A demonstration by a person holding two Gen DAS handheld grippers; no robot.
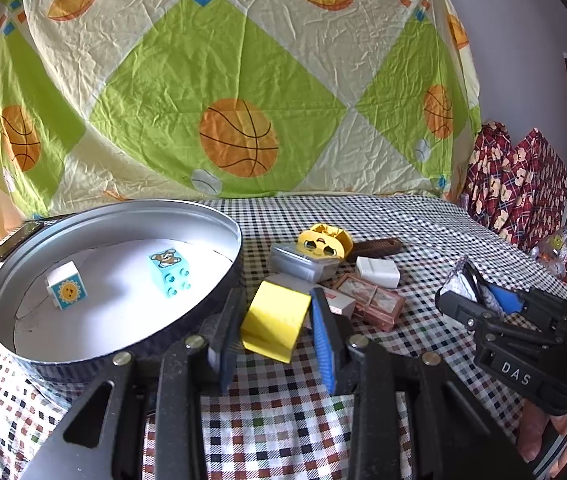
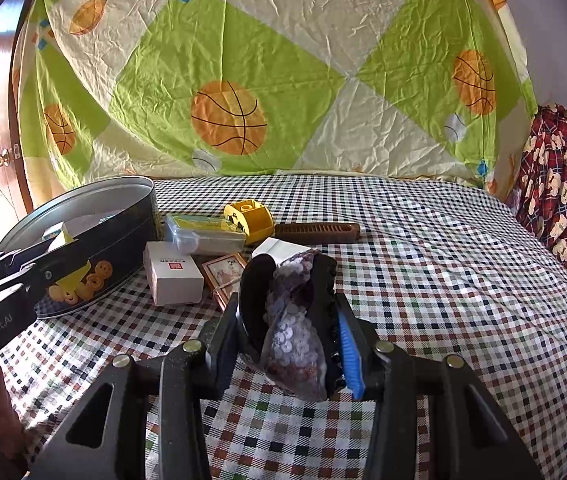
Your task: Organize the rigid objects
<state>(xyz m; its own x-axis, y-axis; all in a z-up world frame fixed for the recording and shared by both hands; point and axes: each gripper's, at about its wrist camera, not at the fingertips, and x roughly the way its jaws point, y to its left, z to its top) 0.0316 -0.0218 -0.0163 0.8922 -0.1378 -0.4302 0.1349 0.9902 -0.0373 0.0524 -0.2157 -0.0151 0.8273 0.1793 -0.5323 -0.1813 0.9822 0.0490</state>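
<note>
Left gripper (image 1: 277, 334) clamped on yellow block (image 1: 275, 320), right gripper (image 2: 289, 336) on half-hidden sequined pouch (image 2: 295, 320).

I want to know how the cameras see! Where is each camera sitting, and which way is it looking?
Left wrist view: sits on the left gripper, looking along its fingers at the yellow block it holds beside the round tin; the right gripper shows at the right edge.
Right wrist view: sits on the right gripper, looking along its fingers at the sequined hair clip it holds; the left gripper shows at the left.
Both share the tin, checked cloth, yellow toy, brown comb and basketball sheet.
</note>
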